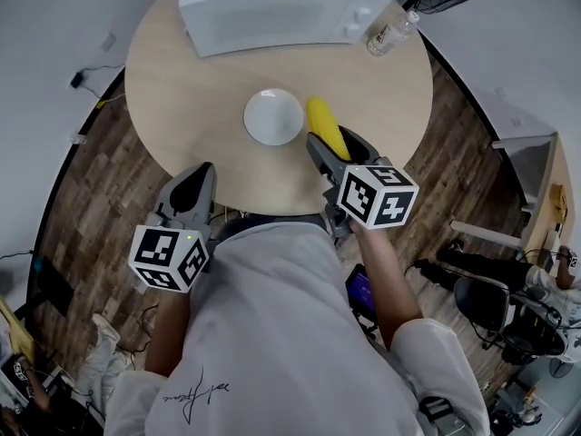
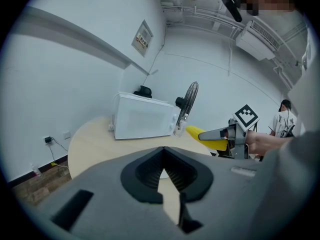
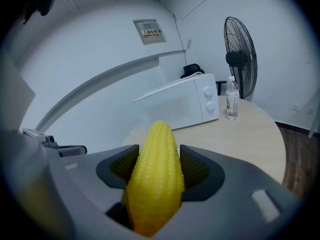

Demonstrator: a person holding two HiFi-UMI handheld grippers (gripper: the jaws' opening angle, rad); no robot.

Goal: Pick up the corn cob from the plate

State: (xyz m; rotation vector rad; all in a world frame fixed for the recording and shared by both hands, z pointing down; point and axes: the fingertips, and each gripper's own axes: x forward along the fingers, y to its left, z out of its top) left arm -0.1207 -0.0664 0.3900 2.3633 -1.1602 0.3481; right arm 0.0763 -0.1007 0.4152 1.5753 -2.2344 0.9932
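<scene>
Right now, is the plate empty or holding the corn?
Empty: the plate is bare; the corn cob sits clamped in the right gripper.

1. A round, light wooden table (image 1: pixel 182 89) stands on dark plank flooring (image 1: pixel 82 198).
2. A white microwave (image 1: pixel 272 3) sits at the table's far edge with its door shut.
3. A clear water bottle (image 3: pixel 231 104) stands upright just beside the microwave's knob side.
4. A black pedestal fan (image 3: pixel 239 59) rises behind the table, near the white wall.
5. A small wall sign (image 3: pixel 148 31) hangs above; its print is too small to read.
6. A dark object (image 2: pixel 143 91), possibly a cap, shows at the microwave's top.
7. A black office chair (image 1: pixel 486 302) stands well apart from the table.
</scene>
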